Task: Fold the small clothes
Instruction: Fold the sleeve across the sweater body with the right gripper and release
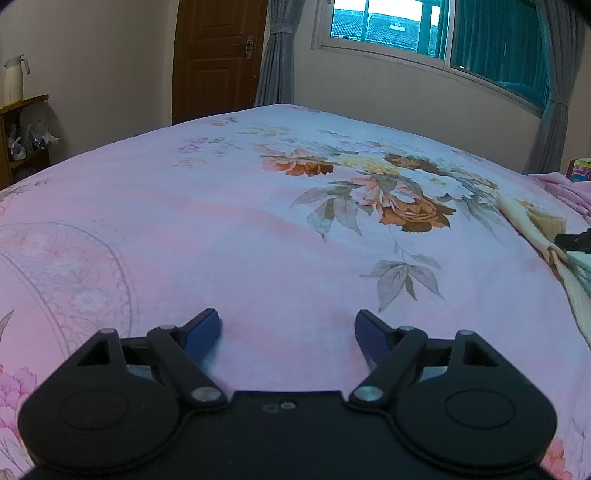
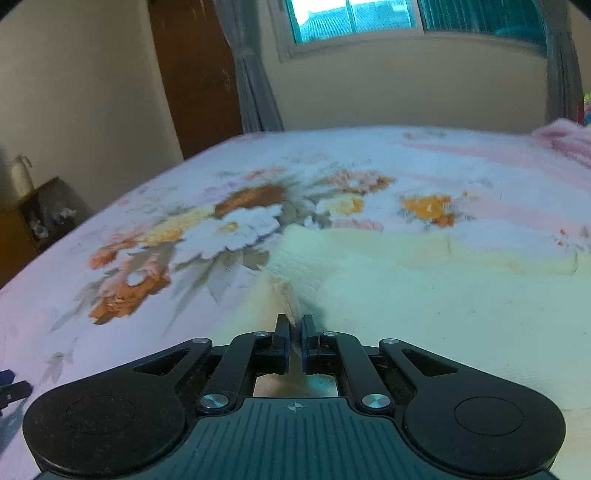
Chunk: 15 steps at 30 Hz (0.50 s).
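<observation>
Clamped on a bunched fold of a pale cream garment (image 2: 406, 295), the right claw (image 2: 294, 332) is seen low over the bed (image 2: 55, 332), its jaws drawn together with a ridge of cloth pinched between them. From that pinch the garment is spread forward and to the right of the claw, lying flat on the flowered bedspread, its long axis running across the right wrist view from near the claw toward the right edge. Its far border is laid just short of the orange blossoms printed on the sheet.

The left claw (image 1: 287, 332) is held with its blue pads apart and nothing between them; only bare pink sheet is seen beneath. From that side the garment (image 1: 532, 236) is glimpsed as a narrow cream strip at the far right edge, well apart from the left claw, with a dark tip of the right claw just beside it.

The coming move is judged to turn on this: the cloth lies wholly to the right of the open left claw, so the right hand is nearer by far, and a second corner would have to be reached across the bed. Beyond, a wooden door (image 1: 218, 59) and a curtained window (image 1: 388, 26) are seen.
</observation>
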Available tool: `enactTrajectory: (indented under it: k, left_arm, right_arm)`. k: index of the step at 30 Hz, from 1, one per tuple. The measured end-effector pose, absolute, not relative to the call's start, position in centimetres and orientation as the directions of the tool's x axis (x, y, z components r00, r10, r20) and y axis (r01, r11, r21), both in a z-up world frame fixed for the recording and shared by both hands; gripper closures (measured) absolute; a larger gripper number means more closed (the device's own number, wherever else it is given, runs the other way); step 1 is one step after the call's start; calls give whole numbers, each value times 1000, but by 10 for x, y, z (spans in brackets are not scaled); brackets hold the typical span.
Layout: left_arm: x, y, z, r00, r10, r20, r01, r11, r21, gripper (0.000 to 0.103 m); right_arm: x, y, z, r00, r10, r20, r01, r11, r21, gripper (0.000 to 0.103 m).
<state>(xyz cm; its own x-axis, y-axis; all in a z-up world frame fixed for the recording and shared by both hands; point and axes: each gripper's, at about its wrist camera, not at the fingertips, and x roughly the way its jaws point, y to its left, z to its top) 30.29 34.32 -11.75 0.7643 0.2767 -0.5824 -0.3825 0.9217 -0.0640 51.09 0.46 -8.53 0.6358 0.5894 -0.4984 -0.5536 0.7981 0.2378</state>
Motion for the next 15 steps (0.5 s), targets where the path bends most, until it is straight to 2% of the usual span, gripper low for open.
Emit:
enactTrajectory:
  k: [2,7,11,15]
  left_arm:
    - [304,343,-118,761,280,-585,-383,922,-56,23]
    - [306,341,-118,754,291,-590,-383,923,-35,23]
    - [308,340,-114,757,288,-587,-383,923,-41,23]
    - [320,319,-93,836,204,-509,-306,944,-124,23]
  right_arm:
    - [504,-6,-85,639,604,-476,-555,791,258,99]
    - [489,-33,-90,637,594,-491,-553,796,245,99]
    - [474,-95,-87,703,556,-443,-453,831,324,99]
    - [464,-206,-81,799,467,-380,-260,837,481,98]
